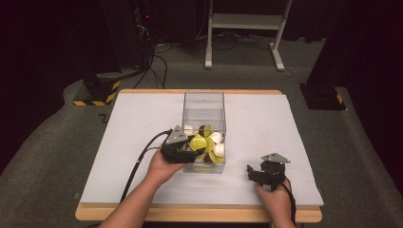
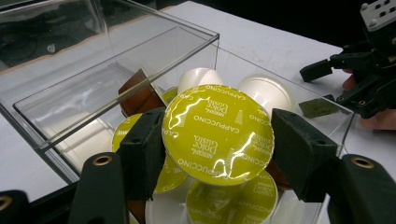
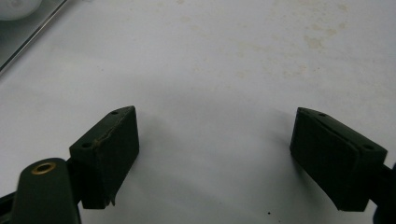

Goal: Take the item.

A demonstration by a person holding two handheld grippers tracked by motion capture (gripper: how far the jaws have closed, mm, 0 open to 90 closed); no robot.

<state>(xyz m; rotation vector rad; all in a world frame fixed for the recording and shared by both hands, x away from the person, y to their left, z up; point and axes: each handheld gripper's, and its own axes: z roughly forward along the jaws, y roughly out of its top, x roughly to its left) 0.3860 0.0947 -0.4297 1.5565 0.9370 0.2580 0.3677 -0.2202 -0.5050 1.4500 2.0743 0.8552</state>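
Observation:
A clear plastic box (image 1: 203, 102) stands mid-table and holds several coffee capsules, some white (image 1: 218, 149), some brown (image 2: 140, 95), some with yellow lids. My left gripper (image 1: 192, 149) reaches into the box's near end, shut on a yellow-lidded cappuccino capsule (image 2: 217, 133). Its black pads (image 2: 144, 149) press the capsule's rim from both sides, lid facing the camera, above the other capsules. My right gripper (image 1: 254, 173) rests low over bare table to the right of the box. It stands open, and nothing lies between its fingers (image 3: 109, 149). It also appears far right in the left gripper view (image 2: 327, 79).
The box's far half (image 2: 116, 42) holds no capsules. The white table top (image 1: 142, 123) has a wooden edge at the front. Behind the table are a white stand's legs (image 1: 247, 21), cables, and a yellow-and-black striped base (image 1: 97, 92) on the floor.

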